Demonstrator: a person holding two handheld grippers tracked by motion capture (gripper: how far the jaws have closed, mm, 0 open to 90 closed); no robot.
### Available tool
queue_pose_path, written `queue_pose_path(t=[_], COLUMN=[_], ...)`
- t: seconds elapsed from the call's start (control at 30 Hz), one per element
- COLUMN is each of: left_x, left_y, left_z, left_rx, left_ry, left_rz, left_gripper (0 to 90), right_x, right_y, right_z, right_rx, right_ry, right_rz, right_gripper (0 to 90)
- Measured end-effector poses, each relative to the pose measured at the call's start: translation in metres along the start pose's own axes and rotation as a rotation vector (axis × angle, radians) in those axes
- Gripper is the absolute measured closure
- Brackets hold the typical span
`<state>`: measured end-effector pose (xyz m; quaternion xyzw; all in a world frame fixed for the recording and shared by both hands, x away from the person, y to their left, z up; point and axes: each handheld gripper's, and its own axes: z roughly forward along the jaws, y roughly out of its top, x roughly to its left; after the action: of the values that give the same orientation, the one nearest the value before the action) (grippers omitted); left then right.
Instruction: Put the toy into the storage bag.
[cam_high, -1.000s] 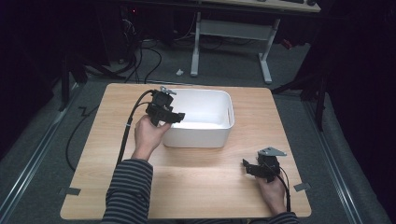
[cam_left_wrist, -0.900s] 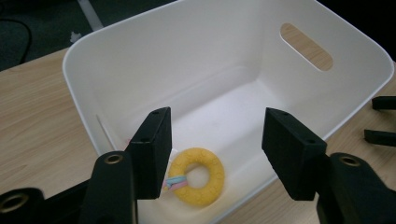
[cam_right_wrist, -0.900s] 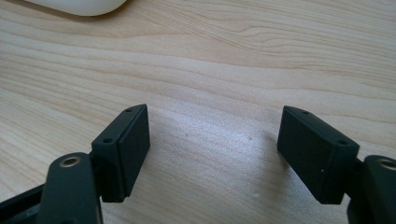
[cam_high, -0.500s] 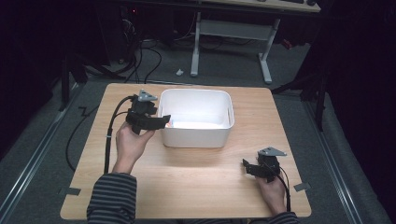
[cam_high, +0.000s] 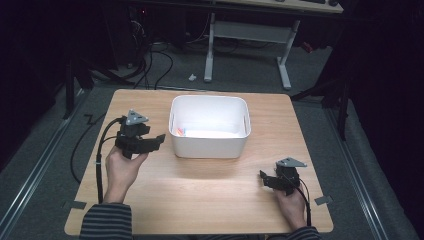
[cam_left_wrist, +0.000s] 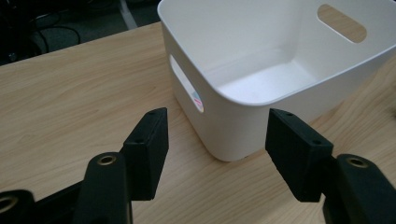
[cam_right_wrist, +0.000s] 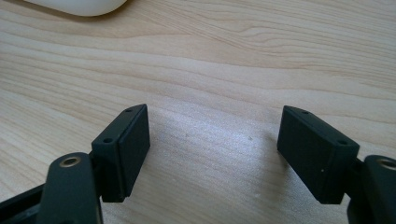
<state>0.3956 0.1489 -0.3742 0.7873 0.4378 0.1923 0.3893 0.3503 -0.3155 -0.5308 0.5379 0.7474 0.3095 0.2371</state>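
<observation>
We ease the left gripper (cam_high: 159, 138), jaws just opening and empty, clear of the white bin (cam_high: 210, 149) (right gripper (cam_high: 263, 176) rests open).
</observation>
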Motion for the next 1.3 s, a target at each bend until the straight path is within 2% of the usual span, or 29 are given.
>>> queue_pose_path(t=[0.17,0.3,0.4,0.53,0.57,0.67,0.77,0.87,1.0,1.03,1.13,1.2,1.27,1.3], left_x=[0.004,0.012,0.014,0.018,0.018,0.02,0.019,0.018,0.019,0.019,0.019,0.019,0.017,0.017], left_y=[-0.014,-0.031,-0.038,-0.058,-0.058,-0.068,-0.085,-0.093,-0.113,-0.113,-0.129,-0.132,-0.141,-0.141], left_z=[-0.002,0.0,0.001,0.005,0.005,0.009,0.014,0.019,0.029,0.029,0.041,0.044,0.05,0.05], left_rx=[-0.006,0.011,0.012,0.03,0.03,0.046,0.038,0.044,0.061,0.061,0.086,0.088,0.082,0.082], left_ry=[-0.001,-0.003,-0.003,-0.005,-0.005,-0.005,0.005,0.009,0.015,0.015,0.049,0.061,0.102,0.102], left_rz=[-0.02,-0.058,-0.07,-0.1,-0.1,-0.113,-0.123,-0.126,-0.157,-0.157,-0.161,-0.159,-0.15,-0.15], left_gripper=[39.3,38.6,38.4,37.9,37.9,37.9,38.1,37.9,36.7,36.5,36.1,35.8,36.5,36.5], right_x=[0.0,0.0,0.0,0.0,0.0,0.0,0.0,0.0,0.0,0.0,0.001,0.0,0.001,0.001], right_y=[0.0,0.0,0.0,0.0,0.0,0.0,0.0,0.0,0.0,0.0,0.0,0.0,0.0,0.0], right_z=[0.0,0.0,0.0,0.0,0.0,0.0,0.0,0.0,0.0,0.0,0.0,0.0,0.0,0.0], right_rx=[0.0,0.0,0.0,0.0,0.0,0.0,0.0,0.0,-0.001,-0.001,0.0,-0.001,0.0,0.0], right_ry=[0.0,0.0,-0.001,-0.001,-0.001,-0.001,-0.001,-0.001,-0.001,-0.001,-0.001,-0.001,-0.001,-0.001], right_rz=[0.001,0.001,0.001,0.001,0.001,0.001,0.002,0.002,0.0,0.0,0.002,0.0,0.002,0.002], right_gripper=[25.5,25.5,25.5,25.5,25.5,25.5,25.5,25.5,25.5,25.5,25.5,25.5,25.5,25.5])
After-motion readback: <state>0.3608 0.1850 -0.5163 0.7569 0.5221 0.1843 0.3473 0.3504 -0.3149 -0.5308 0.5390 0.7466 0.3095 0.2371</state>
